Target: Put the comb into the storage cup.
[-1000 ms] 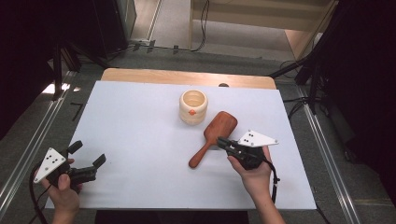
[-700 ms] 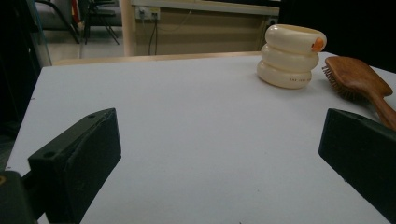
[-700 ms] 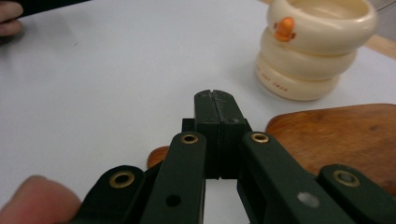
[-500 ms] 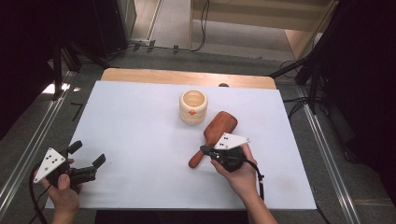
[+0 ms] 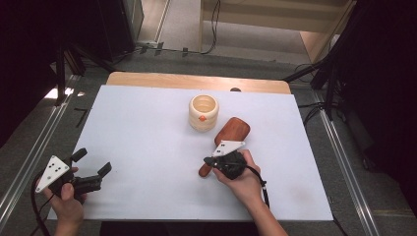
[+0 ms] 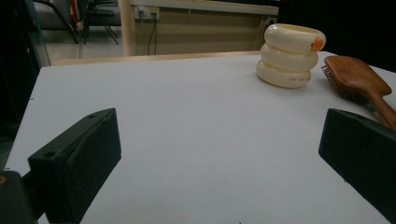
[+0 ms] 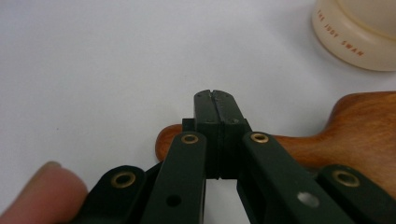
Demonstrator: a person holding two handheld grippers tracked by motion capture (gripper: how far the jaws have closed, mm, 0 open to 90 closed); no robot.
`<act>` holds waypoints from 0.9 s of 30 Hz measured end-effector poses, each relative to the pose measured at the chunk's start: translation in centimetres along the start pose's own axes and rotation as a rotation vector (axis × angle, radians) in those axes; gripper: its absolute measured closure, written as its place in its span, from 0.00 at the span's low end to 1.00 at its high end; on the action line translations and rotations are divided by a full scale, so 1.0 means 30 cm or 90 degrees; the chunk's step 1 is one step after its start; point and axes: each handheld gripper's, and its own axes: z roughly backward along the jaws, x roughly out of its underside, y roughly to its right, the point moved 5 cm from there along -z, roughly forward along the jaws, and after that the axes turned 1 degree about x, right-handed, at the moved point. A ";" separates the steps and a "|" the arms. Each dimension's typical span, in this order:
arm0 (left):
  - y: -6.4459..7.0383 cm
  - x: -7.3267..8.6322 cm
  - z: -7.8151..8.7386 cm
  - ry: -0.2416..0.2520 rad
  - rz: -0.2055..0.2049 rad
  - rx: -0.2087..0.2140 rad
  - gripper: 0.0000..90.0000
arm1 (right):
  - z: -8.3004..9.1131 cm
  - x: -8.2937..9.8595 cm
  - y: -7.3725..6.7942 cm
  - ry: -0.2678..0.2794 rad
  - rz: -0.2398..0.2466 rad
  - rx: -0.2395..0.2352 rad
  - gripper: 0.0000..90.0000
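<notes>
Brush (image 5: 227, 140), lying near the table's (image 5: 147, 123) right edge: right gripper (image 7: 215, 95), jaws together above the handle, may push it aside unless opened; left gripper (image 5: 92, 162) gapes apart.

One hairbrush (image 5: 227, 143), one ringed cup (image 5: 203, 112).

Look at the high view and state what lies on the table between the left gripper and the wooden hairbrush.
Nothing: in the high view, only bare white table separates the left gripper from the wooden hairbrush. The left gripper view shows the same bare stretch.
</notes>
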 end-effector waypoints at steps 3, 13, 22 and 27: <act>0.000 0.000 0.000 -0.002 -0.002 0.000 0.00 | -0.019 -0.004 -0.005 -0.009 -0.002 -0.006 0.98; 0.001 0.000 -0.001 -0.002 -0.003 0.002 0.00 | -0.111 -0.023 -0.030 -0.062 0.023 -0.008 0.98; 0.002 0.000 -0.002 -0.002 -0.004 0.003 0.00 | -0.129 -0.010 -0.016 -0.087 0.012 -0.009 0.98; 0.003 0.000 -0.001 -0.002 -0.004 0.004 0.00 | -0.116 0.004 -0.009 -0.093 0.010 -0.008 0.98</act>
